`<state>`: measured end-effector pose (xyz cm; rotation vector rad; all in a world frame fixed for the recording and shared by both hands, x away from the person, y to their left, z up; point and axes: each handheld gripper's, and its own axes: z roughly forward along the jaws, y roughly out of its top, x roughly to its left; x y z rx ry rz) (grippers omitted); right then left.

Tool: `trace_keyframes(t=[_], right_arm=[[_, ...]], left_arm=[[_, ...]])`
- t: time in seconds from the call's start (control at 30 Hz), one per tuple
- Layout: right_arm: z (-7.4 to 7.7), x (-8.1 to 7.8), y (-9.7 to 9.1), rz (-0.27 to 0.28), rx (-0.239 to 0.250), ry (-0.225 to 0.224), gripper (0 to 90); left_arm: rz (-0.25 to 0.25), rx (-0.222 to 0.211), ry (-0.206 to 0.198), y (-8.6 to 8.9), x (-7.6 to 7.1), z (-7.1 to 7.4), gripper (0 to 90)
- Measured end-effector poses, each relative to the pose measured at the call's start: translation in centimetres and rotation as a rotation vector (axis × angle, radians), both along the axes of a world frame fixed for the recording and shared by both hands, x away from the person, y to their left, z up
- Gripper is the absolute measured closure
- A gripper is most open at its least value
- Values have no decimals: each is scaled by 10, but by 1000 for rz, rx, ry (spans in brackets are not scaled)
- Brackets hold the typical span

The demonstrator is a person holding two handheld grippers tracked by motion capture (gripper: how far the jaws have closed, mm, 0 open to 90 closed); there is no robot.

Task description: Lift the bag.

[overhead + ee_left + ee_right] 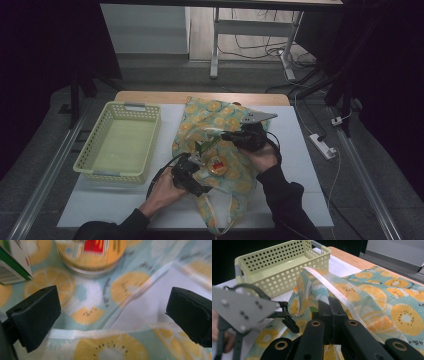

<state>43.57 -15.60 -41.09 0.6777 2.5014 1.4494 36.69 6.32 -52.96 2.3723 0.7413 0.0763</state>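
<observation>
**Bag held open at the rim, tin and box inside**

My right hand-held gripper [331, 315] has its jaws pressed together on the rim of the bag [227, 125], pinching the white-edged fabric and lifting it so the mouth stands up in a fold. From the high view that gripper sits over the middle of the bag, pointing toward the basket side, with its grey plate on top.

My left hand-held gripper [112, 315] has its jaws spread wide with nothing between them. It hovers low over the bag's near edge, where I see the white hem strip running across and a patch of bare bench showing through the opening. Just ahead of its jaws lies a round tin [91, 252] with a yellow and red label, and beside that, toward the left of that view, the corner of a green and white box [15, 262]. Both rest on the fruit-print fabric.

The bag lies flat across the middle of the white bench [300, 165], its handle end toward me. A pale green basket [120, 145] stands to the left of the bag, just beside it.
</observation>
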Motion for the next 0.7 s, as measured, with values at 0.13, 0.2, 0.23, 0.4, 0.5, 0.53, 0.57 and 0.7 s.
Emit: trace_keyframes(t=[0.13,0.2,0.23,0.4,0.5,0.53,0.57,0.7], right_arm=[[1,0,-1,-1,3,-1,892],[1,0,-1,-1,2,-1,892],[1,0,-1,0,2,-1,892],[1,0,0,-1,2,-1,892],[1,0,0,-1,2,-1,892],[0,0,0,-2,2,-1,892],[0,0,0,-2,2,0,892],[0,0,1,0,0,1,892]], left_arm=[[-2,61,-45,0,-1,-7,0],[-6,73,-56,0,-1,-7,0],[-8,77,-58,0,-1,-7,2],[-28,76,-60,2,1,-3,124],[-20,82,-57,3,2,0,254],[-19,79,-54,3,3,1,291],[-20,84,-53,2,3,2,332],[-4,83,-45,1,3,4,492]])
